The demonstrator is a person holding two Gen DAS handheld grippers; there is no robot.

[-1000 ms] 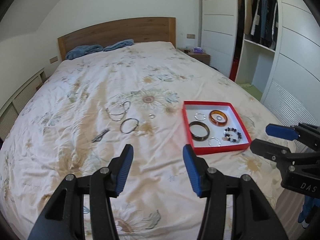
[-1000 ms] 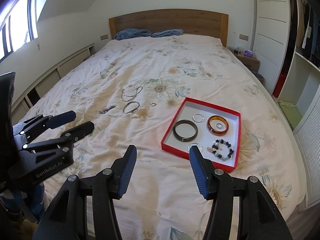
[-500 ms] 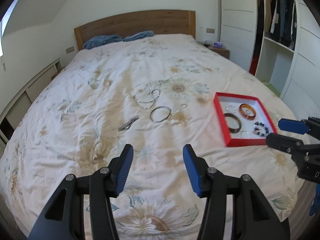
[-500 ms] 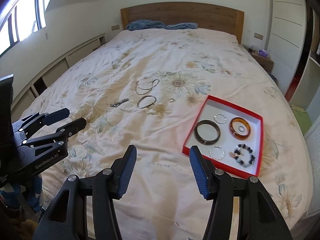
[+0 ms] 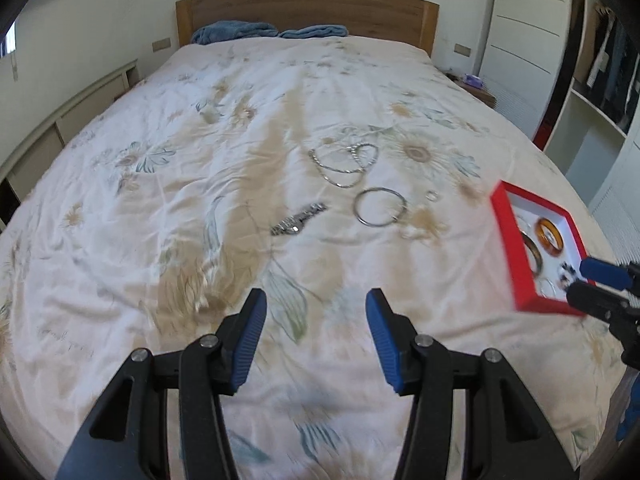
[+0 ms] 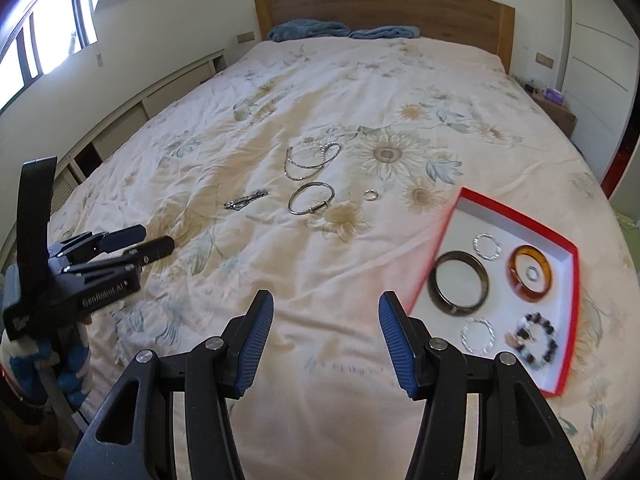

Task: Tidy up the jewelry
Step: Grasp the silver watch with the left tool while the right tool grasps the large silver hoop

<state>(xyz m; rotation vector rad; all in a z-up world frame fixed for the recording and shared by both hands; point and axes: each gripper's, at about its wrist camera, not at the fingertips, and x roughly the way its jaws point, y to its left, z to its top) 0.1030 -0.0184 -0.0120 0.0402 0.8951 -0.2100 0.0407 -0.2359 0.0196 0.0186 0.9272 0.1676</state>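
A bedroom with a wooden headboard [image 6: 384, 12] and a wide bed [image 6: 320, 92] under a cream floral cover fills both views. Only the right wrist view shows the window [image 6: 44, 36] at far left, and only there does the left gripper [image 6: 154, 240] appear from the side, over the cover's near left, its jaws apart and empty. Going right across the middle of the bed lie the loose pieces: a small dark-silver clasp piece [image 6: 246, 200], a tangled silver chain [image 6: 312, 162], a silver bangle [image 6: 311, 198] and a tiny ring [image 6: 371, 195], all apart from one another. The right gripper [image 6: 326, 336] hangs above bare cover, jaws apart with nothing between them. Further right sits the red tray [image 6: 520, 216] with a white floor, holding a dark bangle [image 6: 458, 288], an amber bangle [image 6: 530, 274], two thin silver rings and a beaded bracelet [image 6: 536, 338]. The left wrist view alone shows the open wardrobe [image 5: 608, 60] with hanging clothes, and cuts off part of the tray.
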